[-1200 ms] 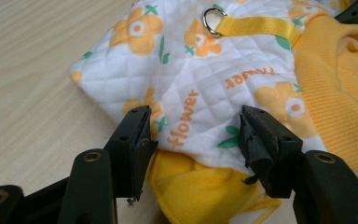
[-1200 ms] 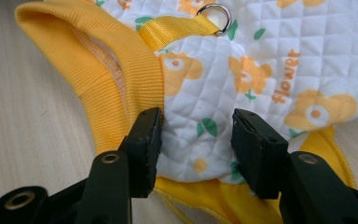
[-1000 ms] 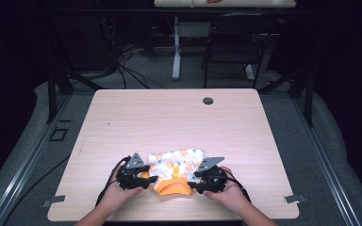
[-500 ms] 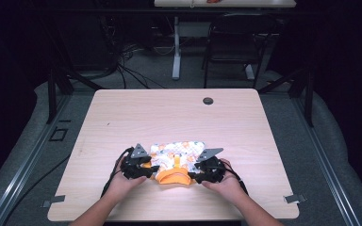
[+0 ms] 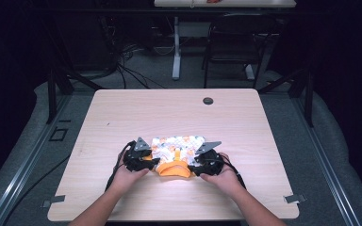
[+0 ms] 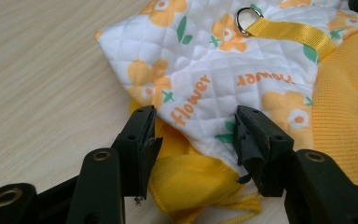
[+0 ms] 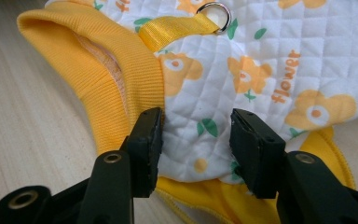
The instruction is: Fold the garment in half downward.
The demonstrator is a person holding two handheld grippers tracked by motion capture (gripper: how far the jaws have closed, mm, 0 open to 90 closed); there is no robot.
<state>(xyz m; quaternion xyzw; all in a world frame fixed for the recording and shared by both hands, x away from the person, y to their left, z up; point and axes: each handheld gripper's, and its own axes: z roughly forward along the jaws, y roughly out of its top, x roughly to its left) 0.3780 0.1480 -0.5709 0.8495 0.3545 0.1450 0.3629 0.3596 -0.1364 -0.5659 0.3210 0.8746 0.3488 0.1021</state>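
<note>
From my remote seat I see a small quilted garment lying near the front edge of the wooden table, between the two handheld tools. The white fabric carries orange flowers with green leaves and the word "flower" printed in orange script; I can read it twice in the left gripper view, one copy upside down, and twice more in the right gripper view, one of them cut off by the frame. I find no brand tag or other lettering.

The left gripper sits at the garment's left end. Its jaws have just been closing a little, yet they stand spread, with a corner of quilted cloth and the yellow lining between them; I cannot say that the pads press on the fabric.

The right gripper sits at the right end, jaws likewise spread astride the quilted hem, beside the orange ribbed collar. Whether its pads bear on the cloth I cannot tell.

A yellow webbing strap sewn to the back ends in a metal ring. In the high view both hands rest on the table behind their tools. A dark round disc lies near the far edge, well apart from the garment.
</note>
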